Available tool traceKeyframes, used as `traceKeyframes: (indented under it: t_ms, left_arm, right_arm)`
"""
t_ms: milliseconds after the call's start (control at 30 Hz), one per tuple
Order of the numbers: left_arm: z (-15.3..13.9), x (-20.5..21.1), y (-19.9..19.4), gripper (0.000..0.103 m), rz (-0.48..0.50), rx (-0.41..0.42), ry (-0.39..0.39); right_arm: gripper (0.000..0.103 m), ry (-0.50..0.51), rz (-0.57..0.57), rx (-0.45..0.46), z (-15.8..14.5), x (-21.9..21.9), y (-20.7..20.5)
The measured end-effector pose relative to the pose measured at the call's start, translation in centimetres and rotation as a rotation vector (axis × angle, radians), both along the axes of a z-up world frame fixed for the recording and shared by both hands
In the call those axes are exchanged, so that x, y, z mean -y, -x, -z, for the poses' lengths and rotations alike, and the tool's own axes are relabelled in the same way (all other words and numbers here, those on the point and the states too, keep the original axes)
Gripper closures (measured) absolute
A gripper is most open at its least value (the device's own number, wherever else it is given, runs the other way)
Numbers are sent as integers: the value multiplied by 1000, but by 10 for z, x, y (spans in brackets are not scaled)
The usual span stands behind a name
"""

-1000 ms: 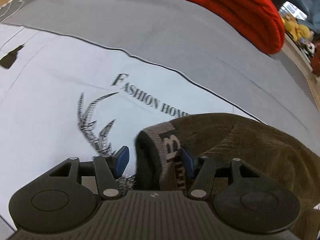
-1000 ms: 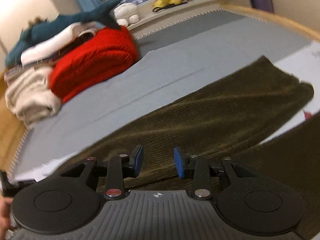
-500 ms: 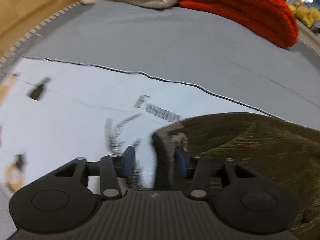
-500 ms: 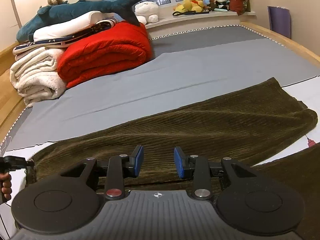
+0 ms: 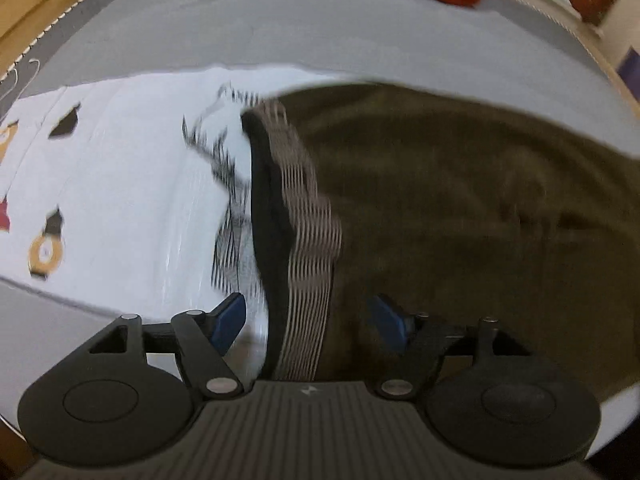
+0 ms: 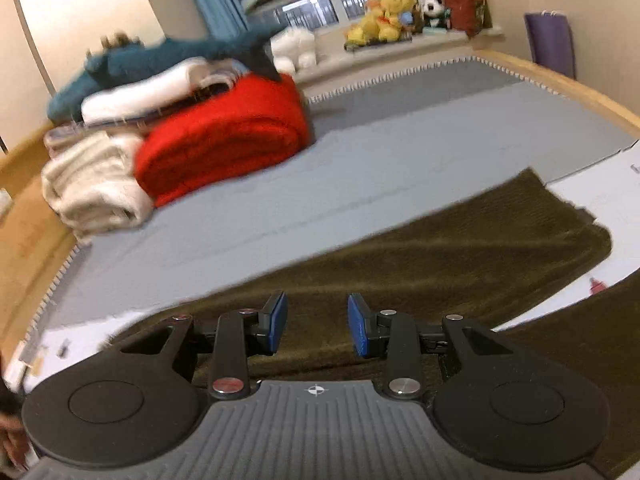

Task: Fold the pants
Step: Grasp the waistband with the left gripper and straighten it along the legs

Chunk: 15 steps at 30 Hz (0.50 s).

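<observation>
Item: pants [image 5: 460, 208], dark olive corduroy, laid out on the bed [image 6: 400, 152] over a white printed sheet [image 5: 120, 184]; striped elastic waistband [image 5: 308, 240] at their left end in the left wrist view, its black lining turned outward.

Left claw [image 5: 308, 320]: released, jaws wide apart; the waistband runs straight between them, from the claw's base away toward the far side; left blue pad over the white sheet, right pad over the olive cloth; whether either pad touches the fabric cannot be told, as the view is blurred.

Right claw [image 6: 316, 326]: released, nothing between the jaws; it hovers over the near edge of the trouser leg [image 6: 460, 256].

Long axis: in the right wrist view the leg runs from near left to far right, ending at a hem [image 6: 592, 236] at the right, well apart from the right claw.

Governing relation, as a judgement: the left claw is the nearer to a graspable edge, being astride the waistband already, and need only clench; the right claw lies mid-length along the leg, so the fold probably depends on it taking the cloth directly beneath it or travelling right to the hem.

Also present: red blanket [image 6: 224, 148], cream blanket [image 6: 92, 188], plush shark [image 6: 172, 56], all far left on the bed.
</observation>
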<state>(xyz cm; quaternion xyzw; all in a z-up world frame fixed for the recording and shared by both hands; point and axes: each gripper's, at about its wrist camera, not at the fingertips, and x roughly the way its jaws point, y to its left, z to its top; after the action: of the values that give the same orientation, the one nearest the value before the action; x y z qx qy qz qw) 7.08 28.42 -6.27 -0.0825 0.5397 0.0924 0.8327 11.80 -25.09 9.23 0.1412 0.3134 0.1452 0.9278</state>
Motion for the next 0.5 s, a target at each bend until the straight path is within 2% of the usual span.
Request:
traceKeyframes:
  t_ms: [67, 100, 133, 167, 200, 267, 333, 400, 433, 500]
  left_arm:
    - [28, 0, 14, 28, -11, -21, 35]
    - [39, -2, 14, 32, -9, -73, 40]
    - [41, -4, 13, 36, -36, -78, 34]
    - [38, -10, 14, 34, -72, -31, 43]
    - [36, -15, 16, 34, -93, -2, 63]
    - [43, -20, 18, 35, -100, -18, 102]
    - [51, -19, 18, 35, -83, -67, 74]
    - [52, -14, 19, 37, -41, -71, 43]
    - [53, -12, 19, 46, -20, -66, 38]
    - [53, -9, 21, 52, 12, -57, 29]
  right_arm:
    - [66, 63, -13, 66, -11, 8, 19]
    - [66, 111, -9, 98, -11, 12, 29]
    - [66, 144, -3, 111, -7, 16, 37]
    - [66, 173, 5, 113, 1, 20, 43]
    - [66, 191, 19, 108, 10, 25, 49]
    - [66, 216, 52, 75, 34, 33, 56]
    - [66, 227, 89, 9, 52, 37, 55]
    - [66, 206, 107, -32, 59, 39, 51]
    - [67, 203, 113, -19, 60, 39, 51]
    - [67, 255, 118, 4, 62, 36, 52]
